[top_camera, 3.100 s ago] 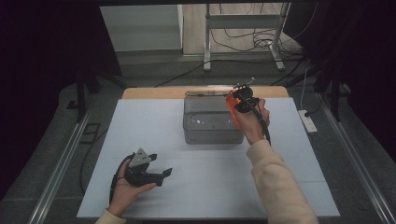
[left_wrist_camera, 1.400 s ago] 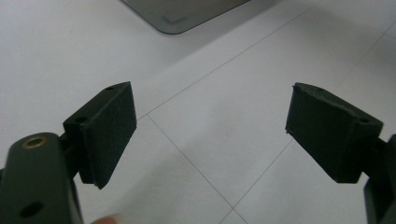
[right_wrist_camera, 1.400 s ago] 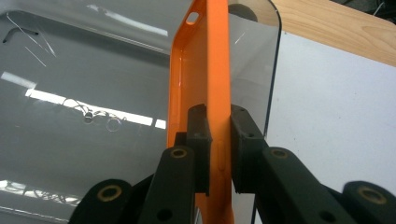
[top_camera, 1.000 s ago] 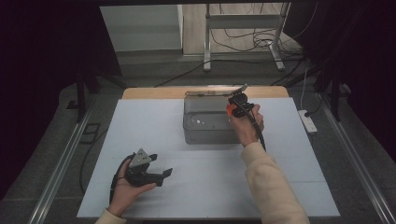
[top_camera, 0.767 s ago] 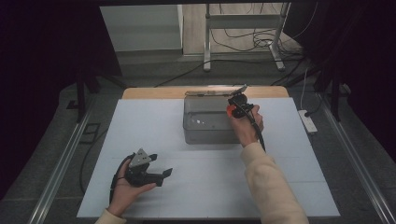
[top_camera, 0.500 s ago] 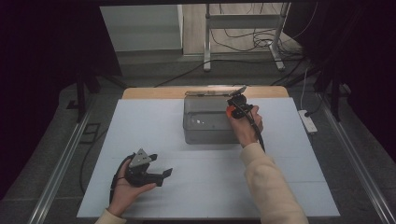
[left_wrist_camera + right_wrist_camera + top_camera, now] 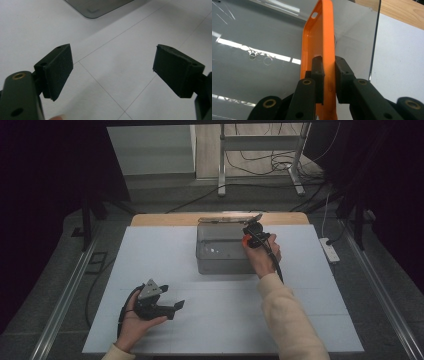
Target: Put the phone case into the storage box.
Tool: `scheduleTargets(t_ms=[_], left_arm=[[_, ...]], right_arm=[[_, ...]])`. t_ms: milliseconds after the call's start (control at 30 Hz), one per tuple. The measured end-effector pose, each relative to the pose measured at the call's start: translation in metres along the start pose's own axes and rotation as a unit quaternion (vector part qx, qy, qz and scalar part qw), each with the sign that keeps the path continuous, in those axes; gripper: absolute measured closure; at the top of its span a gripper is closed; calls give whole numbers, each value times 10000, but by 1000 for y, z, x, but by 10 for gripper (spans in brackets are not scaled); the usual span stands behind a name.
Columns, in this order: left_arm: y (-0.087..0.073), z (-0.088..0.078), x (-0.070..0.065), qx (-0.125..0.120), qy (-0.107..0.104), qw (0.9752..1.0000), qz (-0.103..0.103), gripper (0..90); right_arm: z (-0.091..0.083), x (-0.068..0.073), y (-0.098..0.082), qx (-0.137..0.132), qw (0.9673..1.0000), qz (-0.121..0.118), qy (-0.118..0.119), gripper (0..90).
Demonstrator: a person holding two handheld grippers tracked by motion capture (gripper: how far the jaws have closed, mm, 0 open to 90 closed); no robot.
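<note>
An orange phone case point(image 7: 319, 42) stands on edge between the pads of my right gripper point(image 7: 329, 80), which is shut on its side wall. The case hangs inside a clear grey bin point(image 7: 222, 252), close to the bin's right wall point(image 7: 374, 45); in the high view a bit of orange point(image 7: 246, 240) peeks out below my right gripper point(image 7: 255, 236). My left gripper point(image 7: 172, 307) rests in the hand near the table's front left, open, its pads point(image 7: 58, 70) wide apart over bare white tabletop.
The white table point(image 7: 150, 260) has a wooden strip point(image 7: 160, 218) along its far edge. A power strip point(image 7: 329, 251) lies on the floor at the right. Metal rails run along both sides, and cables and a stand's legs lie beyond the table.
The right hand has shifted slightly left and down at the bin since the oldest frame; over the last second nothing visibly moved.
</note>
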State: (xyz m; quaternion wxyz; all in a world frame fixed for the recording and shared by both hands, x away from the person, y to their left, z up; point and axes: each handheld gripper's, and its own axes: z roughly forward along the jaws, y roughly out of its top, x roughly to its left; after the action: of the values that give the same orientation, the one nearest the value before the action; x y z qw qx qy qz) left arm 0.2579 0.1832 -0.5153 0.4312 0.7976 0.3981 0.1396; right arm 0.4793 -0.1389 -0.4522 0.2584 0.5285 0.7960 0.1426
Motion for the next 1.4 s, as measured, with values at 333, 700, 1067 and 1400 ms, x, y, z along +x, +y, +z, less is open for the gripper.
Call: scheduleTargets(t_ms=[333, 700, 1067, 1400], left_arm=[[0, 0, 0, -3, -2, 10000, -5, 164], [0, 0, -1, -6, -11, 10000, -7, 164], [0, 0, 0, 10, -7, 10000, 7, 165], [1, 2, 1, 9, -13, 10000, -8, 165]], right_arm=[[-7, 1, -1, -269, 9993, -235, -104, 686], [-18, 4, 0, -655, 9968, -450, -99, 527], [-26, -5, -2, -749, 9962, -371, 232, 480], [-40, -17, -11, -1028, 9900, -214, 941, 444]])
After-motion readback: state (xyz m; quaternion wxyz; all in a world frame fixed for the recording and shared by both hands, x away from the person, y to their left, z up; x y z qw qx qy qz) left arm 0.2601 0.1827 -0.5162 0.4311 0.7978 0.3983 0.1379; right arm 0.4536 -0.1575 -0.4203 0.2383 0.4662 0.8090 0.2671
